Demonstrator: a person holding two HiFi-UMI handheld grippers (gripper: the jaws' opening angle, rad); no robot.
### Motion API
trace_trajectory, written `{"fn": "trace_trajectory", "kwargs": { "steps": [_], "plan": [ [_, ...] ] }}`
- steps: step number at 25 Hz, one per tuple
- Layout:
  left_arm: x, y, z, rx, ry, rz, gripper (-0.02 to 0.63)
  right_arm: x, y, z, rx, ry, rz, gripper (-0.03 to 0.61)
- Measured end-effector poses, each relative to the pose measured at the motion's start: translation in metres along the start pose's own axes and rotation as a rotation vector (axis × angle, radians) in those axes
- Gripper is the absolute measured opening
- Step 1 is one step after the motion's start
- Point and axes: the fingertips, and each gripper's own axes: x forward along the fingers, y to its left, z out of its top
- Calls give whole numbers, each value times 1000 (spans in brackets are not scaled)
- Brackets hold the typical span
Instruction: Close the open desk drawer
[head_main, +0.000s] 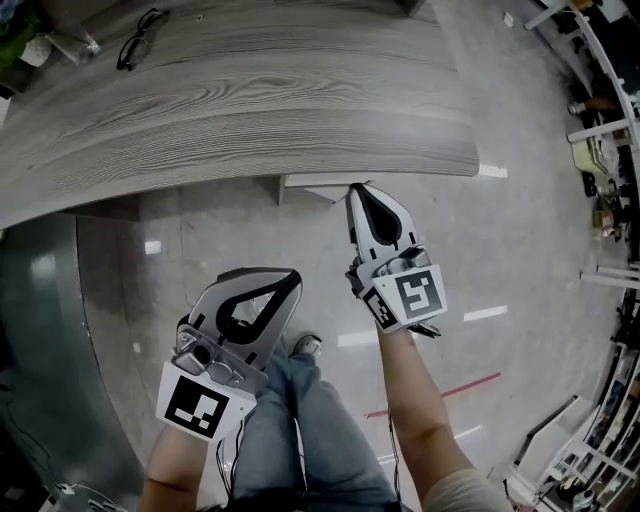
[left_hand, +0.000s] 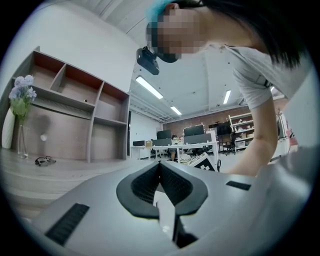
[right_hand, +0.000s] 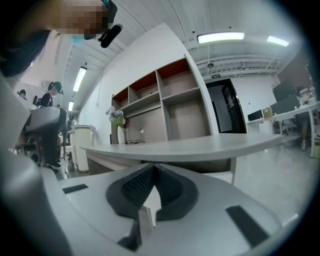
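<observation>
The grey wood-grain desk (head_main: 250, 110) fills the top of the head view. Just under its front edge a pale drawer front (head_main: 312, 184) sticks out a little. My right gripper (head_main: 356, 190) is shut with nothing in it, and its tips sit right beside that drawer front; I cannot tell whether they touch. My left gripper (head_main: 292, 276) is also shut and empty, held lower and nearer to me, above my knee. In the right gripper view the shut jaws (right_hand: 152, 166) point at the desk's underside (right_hand: 190, 162). The left gripper (left_hand: 160, 163) points up at shelving and the room.
Black glasses (head_main: 140, 38) lie on the desk's far left. A dark curved panel (head_main: 45, 340) stands at the left. Wooden shelving (right_hand: 160, 105) and a vase of flowers (left_hand: 20, 100) stand behind the desk. Shelves with clutter (head_main: 600, 150) line the right side of the tiled floor.
</observation>
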Motion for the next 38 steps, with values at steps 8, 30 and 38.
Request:
{"fn": "trace_trajectory", "kwargs": {
  "steps": [8,30,38],
  "plan": [
    [17,-32,65,32,-12,-49,11,-49,36,80,-34,-22,75,9],
    [-19,-84,225,38,-29,-1,11,-203,154,287,-73,-178,203,9],
    [-31,-104,250,74,-47,-9,11,-224,165,307,-61,-202,227,8]
  ]
}}
